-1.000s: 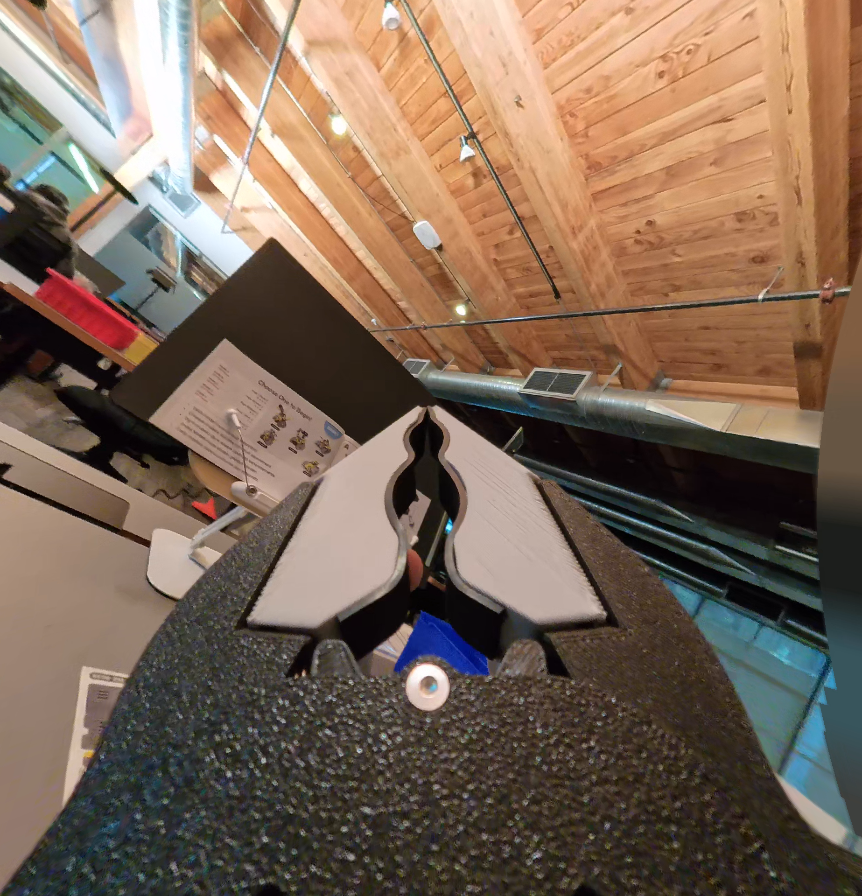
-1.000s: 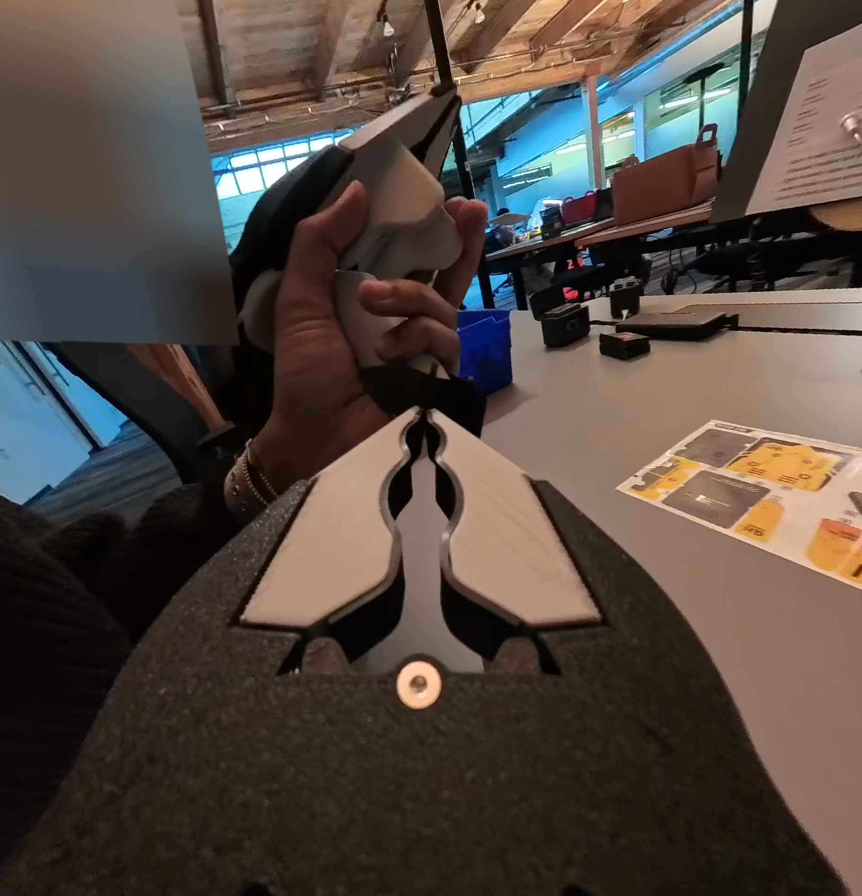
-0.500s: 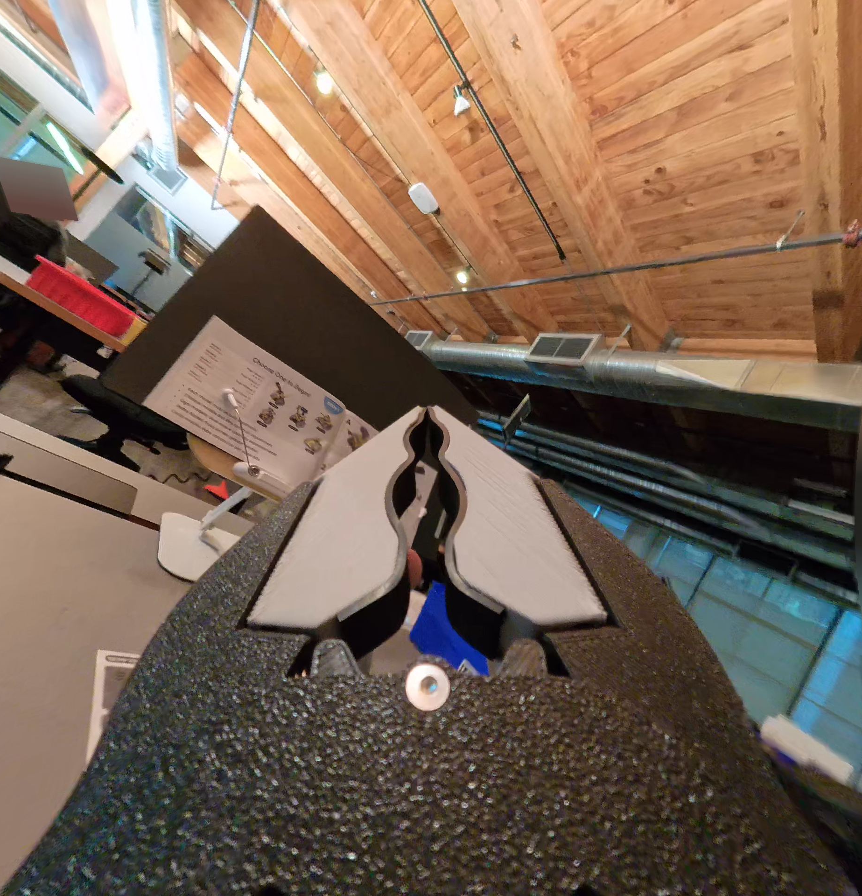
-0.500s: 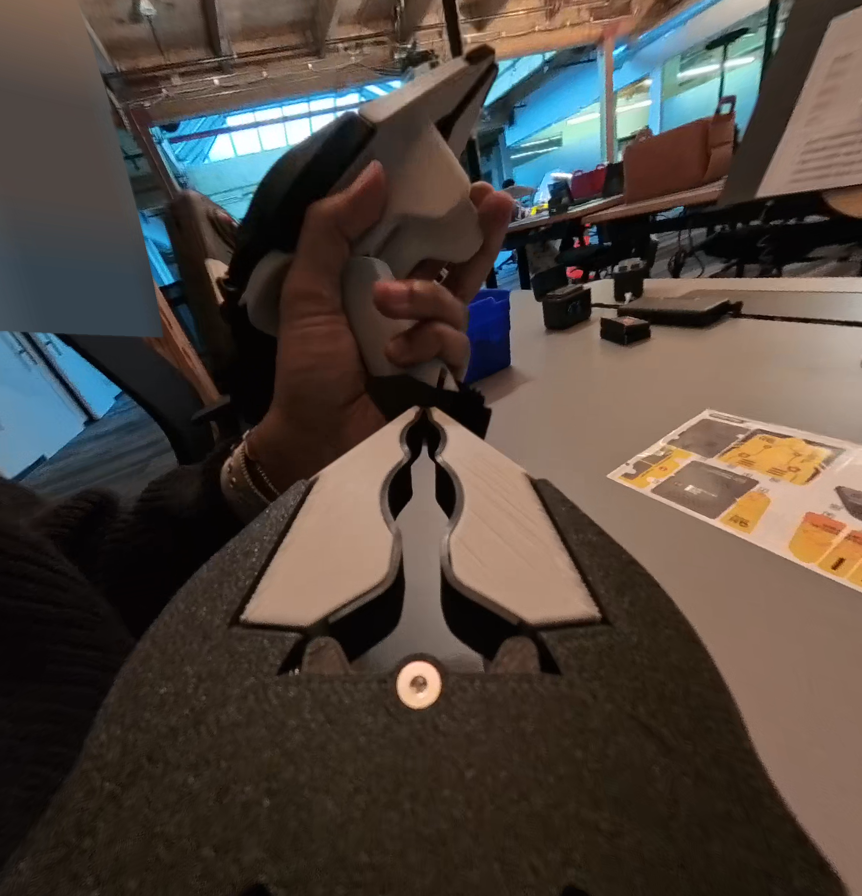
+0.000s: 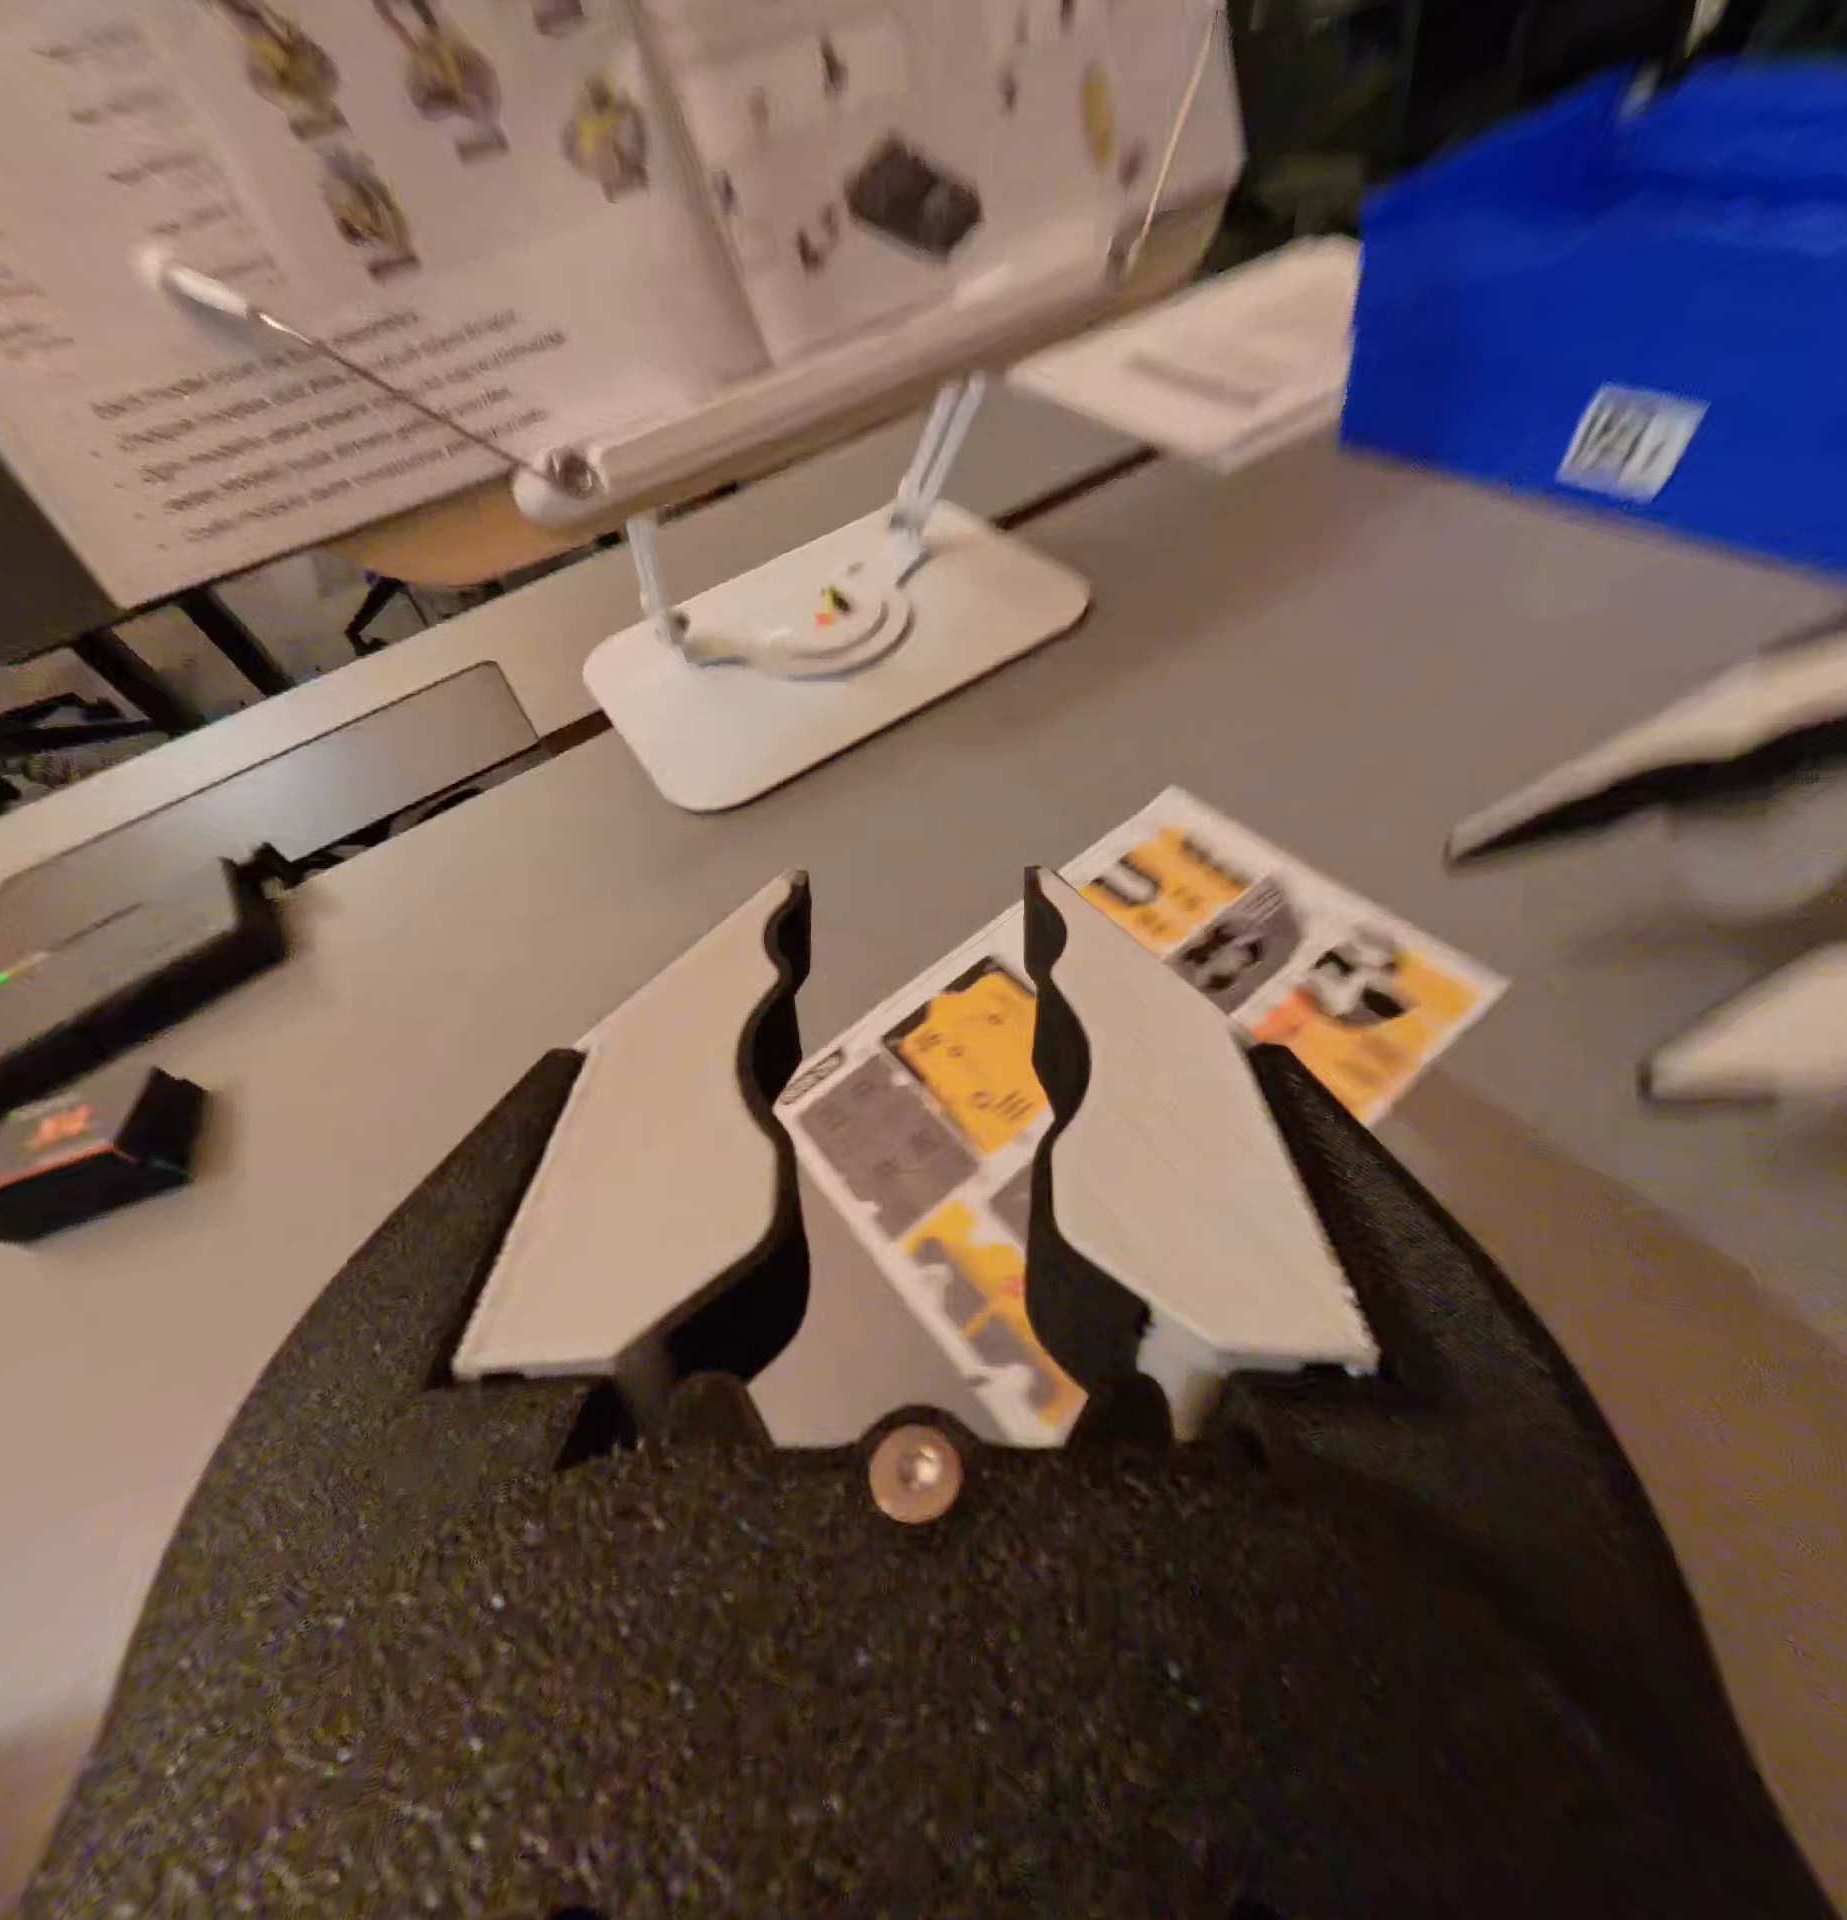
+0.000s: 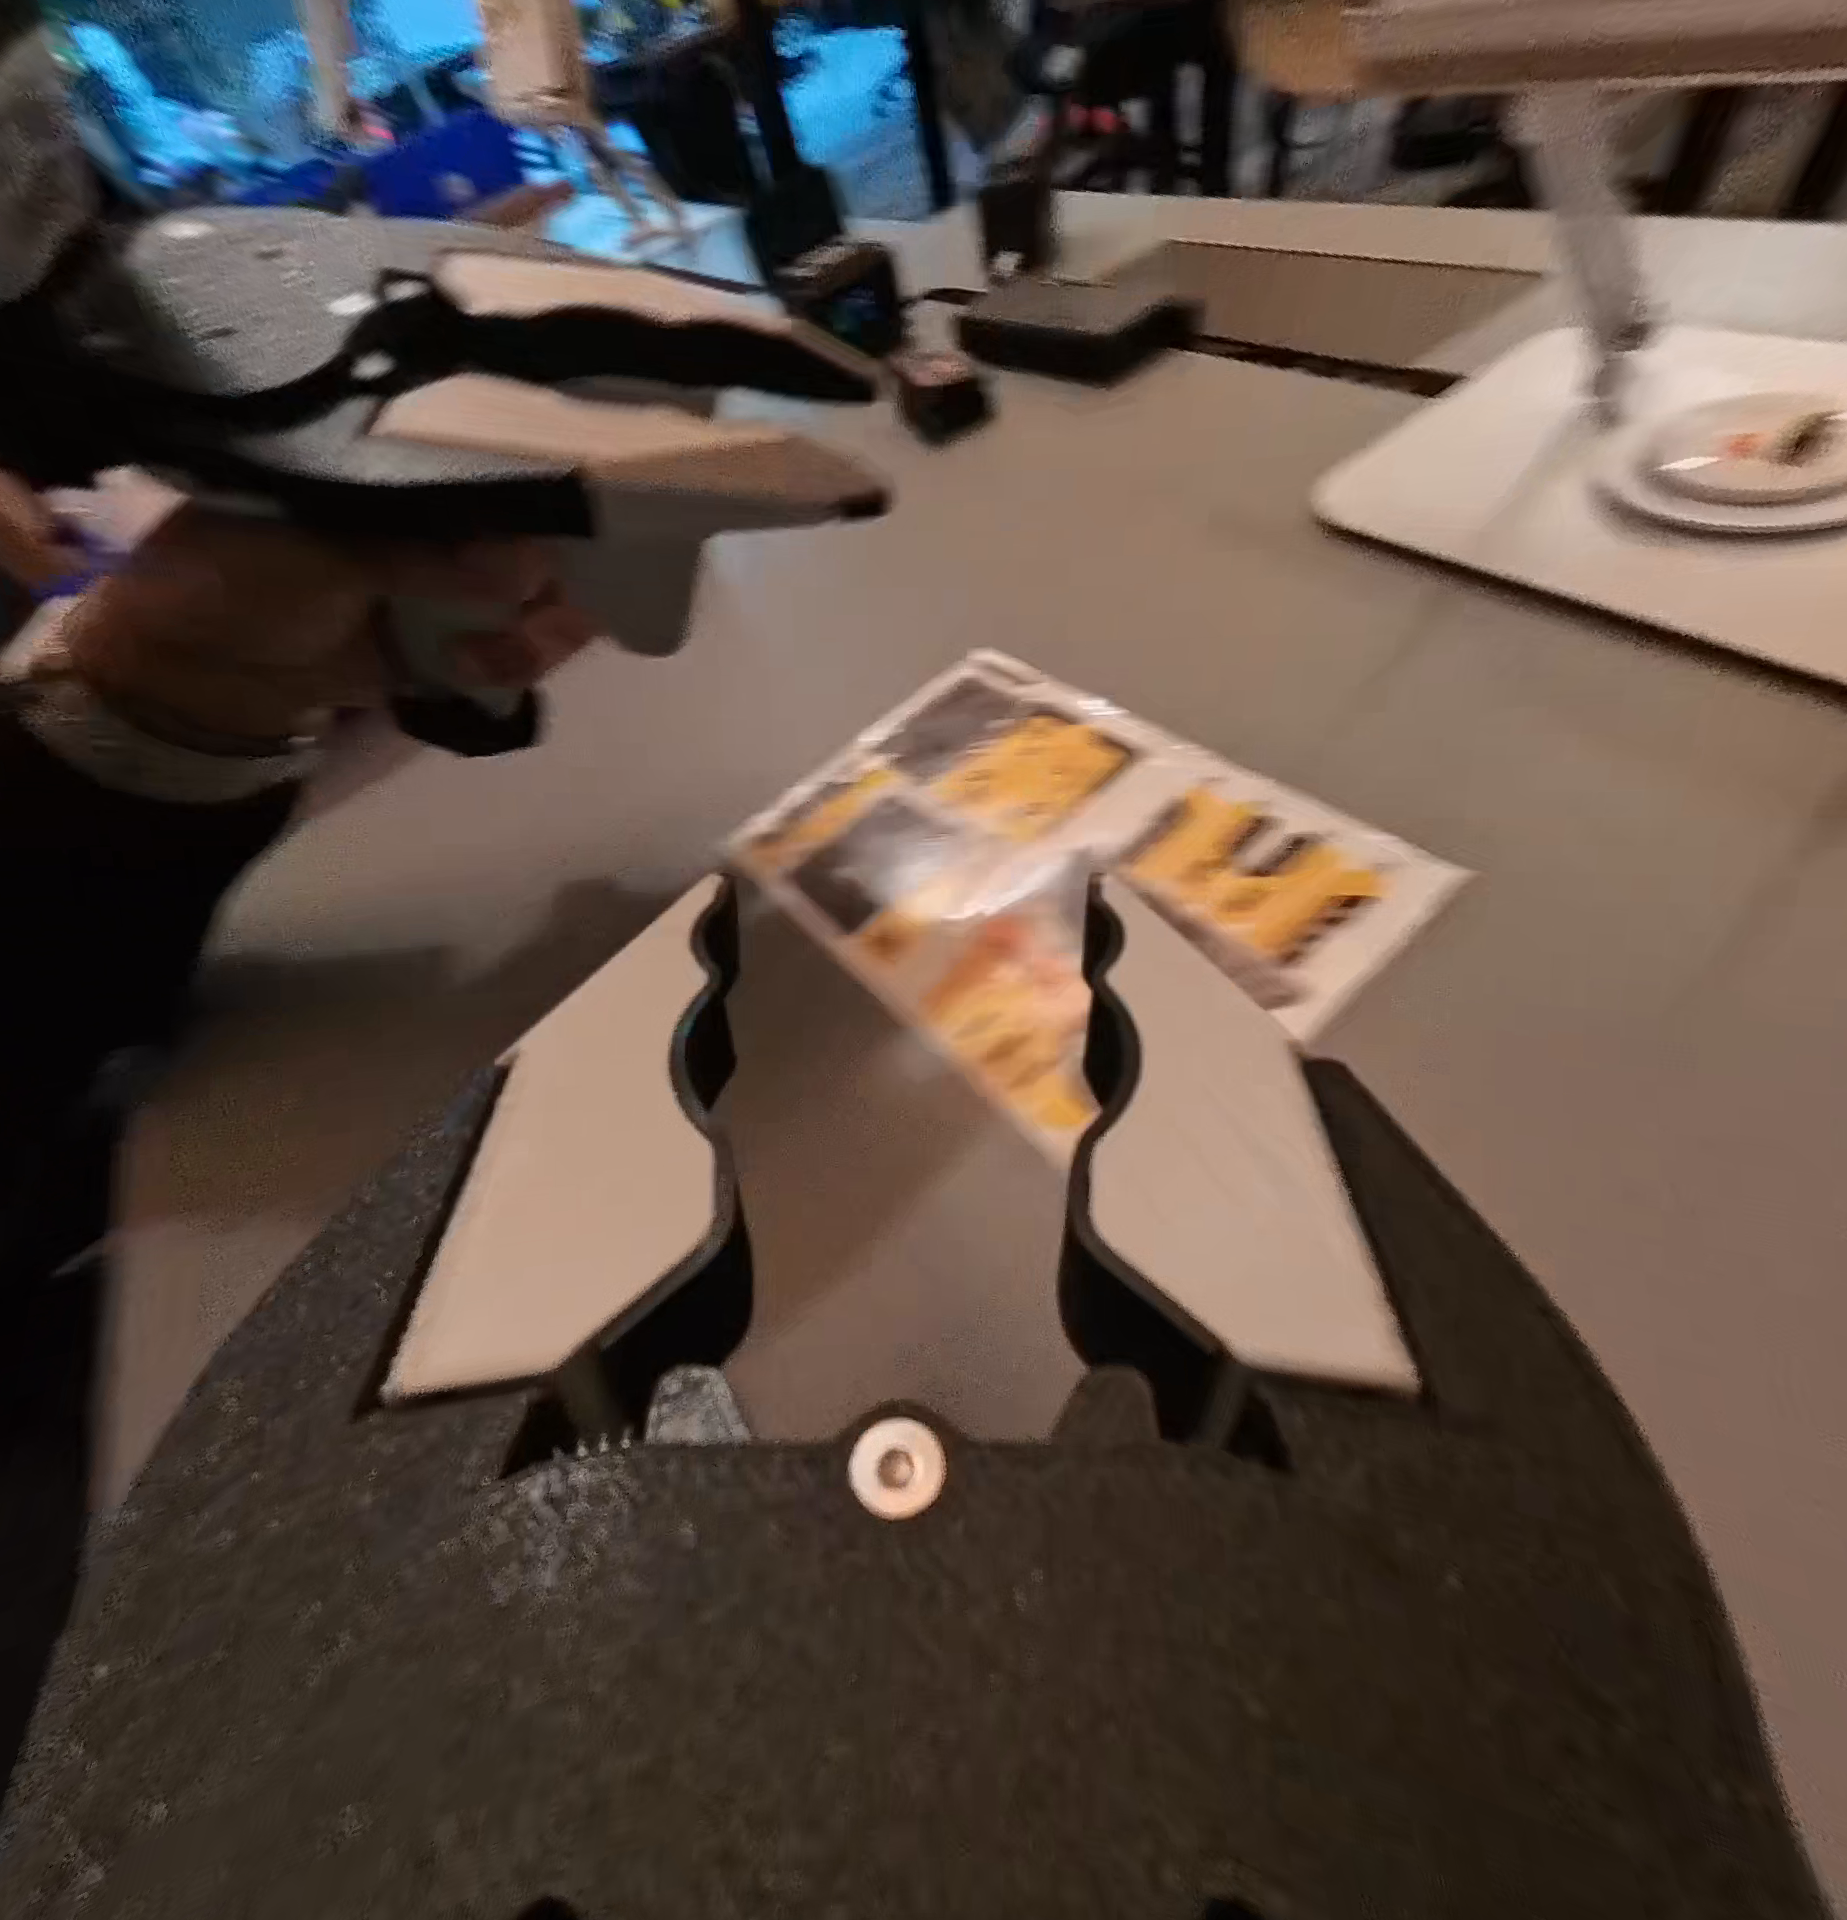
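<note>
We see the left gripper (image 5: 914,894) with its jaws parted by a clear gap and nothing between them; through the gap shows the card (image 5: 1137,1049), a printed sheet in yellow, grey and white that lies flat on the grey table (image 5: 431,987). The card sits at 12 to 1 o'clock from the fingertips, just beyond and below them.

At 11 o'clock from that gripper stands a white stand (image 5: 836,665) with a flat base, holding up a tilted sheet (image 5: 483,208) of print and small pictures. At 9 o'clock lie a small dark box (image 5: 77,1153) and, farther back, a flat black device (image 5: 108,966). At 1 to 2 o'clock sits a blue bin (image 5: 1625,301), blurred. At 3 o'clock the other gripper's pale fingers (image 5: 1667,748) reach in from the edge, spread apart.

We see the right gripper (image 6: 908,894) spread wider, also holding nothing. The same card (image 6: 1095,862) lies at 12 o'clock, just past its fingertips, with a shiny glare across it. At 10 o'clock the left gripper appears from the side, held in a hand (image 6: 275,623). The stand's base (image 6: 1584,540) lies at 2 o'clock, and dark boxes (image 6: 940,395) rest farther back at 12 o'clock. Both views are smeared by motion.
</note>
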Tool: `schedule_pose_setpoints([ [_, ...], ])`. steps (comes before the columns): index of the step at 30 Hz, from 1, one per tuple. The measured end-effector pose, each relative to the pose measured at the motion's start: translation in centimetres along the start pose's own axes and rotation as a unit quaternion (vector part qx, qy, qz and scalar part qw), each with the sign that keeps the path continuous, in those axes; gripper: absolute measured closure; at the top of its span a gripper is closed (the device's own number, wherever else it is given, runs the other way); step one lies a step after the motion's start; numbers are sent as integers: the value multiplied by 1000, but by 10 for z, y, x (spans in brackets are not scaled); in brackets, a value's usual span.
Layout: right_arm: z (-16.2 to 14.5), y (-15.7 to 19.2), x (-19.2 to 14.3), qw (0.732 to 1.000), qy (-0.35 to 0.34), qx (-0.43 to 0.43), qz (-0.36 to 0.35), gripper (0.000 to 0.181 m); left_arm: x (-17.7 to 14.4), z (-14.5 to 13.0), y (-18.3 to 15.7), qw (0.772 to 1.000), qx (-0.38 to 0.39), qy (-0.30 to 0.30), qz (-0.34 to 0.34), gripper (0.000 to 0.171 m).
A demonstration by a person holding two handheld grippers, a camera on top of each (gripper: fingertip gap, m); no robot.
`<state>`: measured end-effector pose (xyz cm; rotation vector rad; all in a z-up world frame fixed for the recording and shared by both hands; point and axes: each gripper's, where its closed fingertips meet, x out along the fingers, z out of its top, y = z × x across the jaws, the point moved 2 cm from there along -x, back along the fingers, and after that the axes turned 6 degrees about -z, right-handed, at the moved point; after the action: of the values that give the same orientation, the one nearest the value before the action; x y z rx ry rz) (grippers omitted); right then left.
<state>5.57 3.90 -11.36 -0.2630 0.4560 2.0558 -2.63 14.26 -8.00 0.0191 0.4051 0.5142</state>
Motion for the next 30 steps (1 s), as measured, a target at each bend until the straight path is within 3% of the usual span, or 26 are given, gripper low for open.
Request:
schedule_pose_setpoints([
  [3,0,-60,22,998,21,-16,-54,114,30,-35,15,997,19,72,-28,132],
  [5,-4,-77,31,998,26,-15,-58,114,36,-52,8,993,9,85,-79,156],
  [6,-5,-78,33,999,31,0,-44,114,35,-59,1,990,4,87,-110,171],
  [8,-1,-77,30,999,16,17,-26,120,28,-67,-11,982,-8,86,-167,171],
  [12,3,-76,25,1000,-4,18,-16,151,26,-64,-6,979,-45,73,-185,171],
  [15,1,-74,25,1000,2,18,-12,181,23,-67,-17,955,-127,83,-257,171],
  [17,0,-68,23,1000,2,0,1,181,21,-75,-23,938,-154,111,-291,171],
  [24,-15,-62,21,993,46,-105,-22,181,10,-78,-34,936,-83,129,-316,171],
  [28,-14,-71,19,991,42,-115,-60,181,14,-83,-12,963,-55,127,-232,171],
  [29,-12,-75,17,991,34,-109,-73,181,14,-83,-8,963,-79,129,-224,166],
  [30,-10,-80,15,991,28,-102,-88,176,13,-82,-10,956,-106,131,-240,148],
])
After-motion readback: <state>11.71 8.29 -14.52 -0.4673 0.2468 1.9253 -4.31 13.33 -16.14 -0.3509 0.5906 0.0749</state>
